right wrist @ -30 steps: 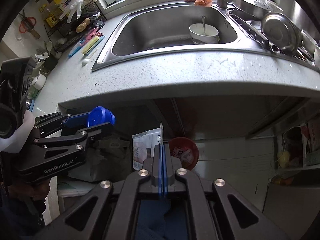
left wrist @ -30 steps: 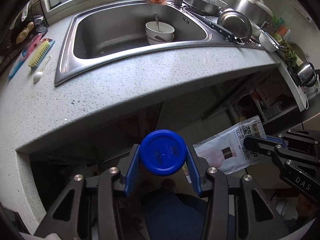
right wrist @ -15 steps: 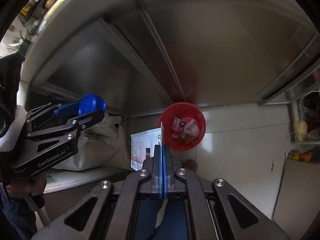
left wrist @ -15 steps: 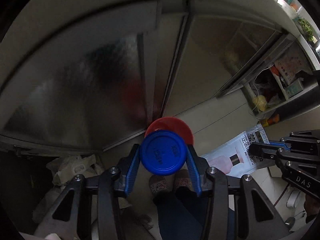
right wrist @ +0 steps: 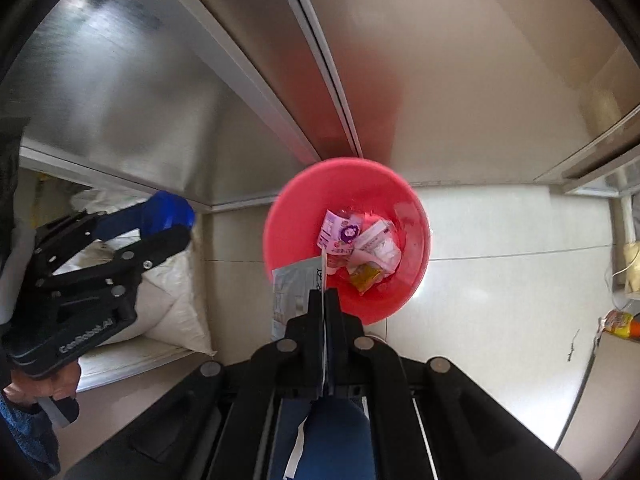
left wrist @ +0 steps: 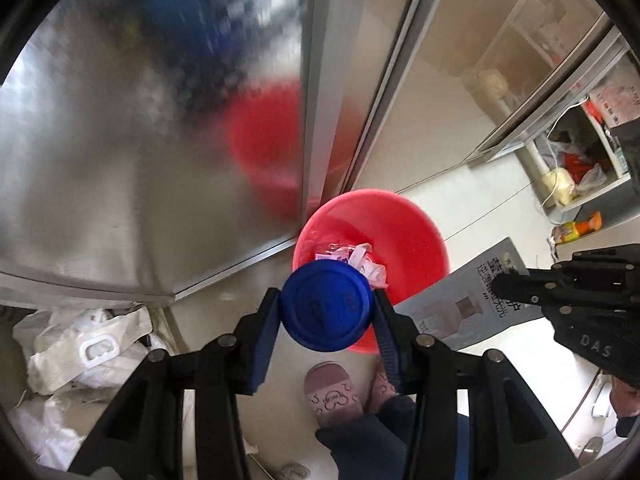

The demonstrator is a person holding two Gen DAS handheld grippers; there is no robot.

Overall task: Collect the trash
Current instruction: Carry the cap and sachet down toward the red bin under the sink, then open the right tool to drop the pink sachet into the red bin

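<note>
Round blue lid (left wrist: 326,306) pinched in left tool (left wrist: 326,320); flat printed packet (right wrist: 290,292) in right tool (right wrist: 325,300).

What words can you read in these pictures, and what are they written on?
"GenRobot.AI": on the side of the left gripper, seen from the right wrist.
"DAS": on the side of the right gripper, seen from the left wrist.
Printed characters on the flat packet held by the right gripper: too blurred to read.
Raised writing on the blue cap held by the left gripper: too faint to read.
Print on the wrappers in the red bin: too small to read.
</note>
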